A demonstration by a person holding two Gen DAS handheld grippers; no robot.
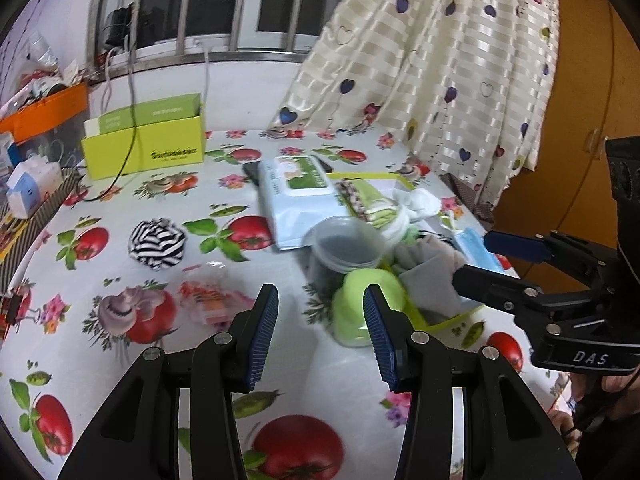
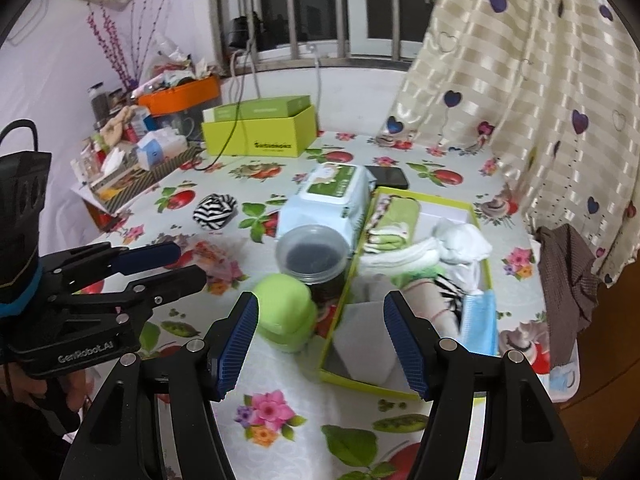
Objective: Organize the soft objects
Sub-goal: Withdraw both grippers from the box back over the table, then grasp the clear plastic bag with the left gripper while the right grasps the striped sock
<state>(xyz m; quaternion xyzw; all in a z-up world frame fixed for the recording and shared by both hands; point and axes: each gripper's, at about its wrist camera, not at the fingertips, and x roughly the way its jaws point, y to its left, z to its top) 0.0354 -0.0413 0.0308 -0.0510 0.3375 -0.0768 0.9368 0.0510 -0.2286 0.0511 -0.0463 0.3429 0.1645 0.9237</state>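
Left wrist view: left claw (image 1: 320, 330) stands wide, nothing between its pads, hovering over the bench (image 1: 100, 208) with its fruit-print cloth. Just ahead of it a green lidded tub (image 1: 360, 304), behind that a clear jar (image 1: 344, 244) with dark contents. A wet wipes pack (image 1: 292, 196) lies beyond the jar. A striped cloth ball (image 1: 157, 244) sits alone on the bench, well left of the jar. A flat plastic packet (image 1: 208, 296) lies near the left pad. To the right a green tray (image 1: 452, 320) holds folded cloths, white socks (image 1: 420, 204) and a grey cloth (image 1: 428, 272). Right claw (image 1: 472, 258) comes in from the right edge, jaws apart, tips over the tray, empty. Green box (image 1: 148, 148) at the back

Right wrist view: right claw (image 2: 320, 334) wide and empty, above the near end of the green tray (image 2: 344, 376). Tray holds a folded green cloth (image 2: 392, 220), white socks (image 2: 460, 240), a blue face mask (image 2: 480, 320). Green tub (image 2: 286, 308) and jar (image 2: 312, 256) just left of the tray, wipes pack (image 2: 328, 200) behind them, phone (image 2: 386, 176) beyond. Striped cloth ball (image 2: 214, 210) still out on the bench, well apart from the tray. Left claw (image 2: 180, 262) at left, open, a hand (image 2: 44, 392) gripping its handle
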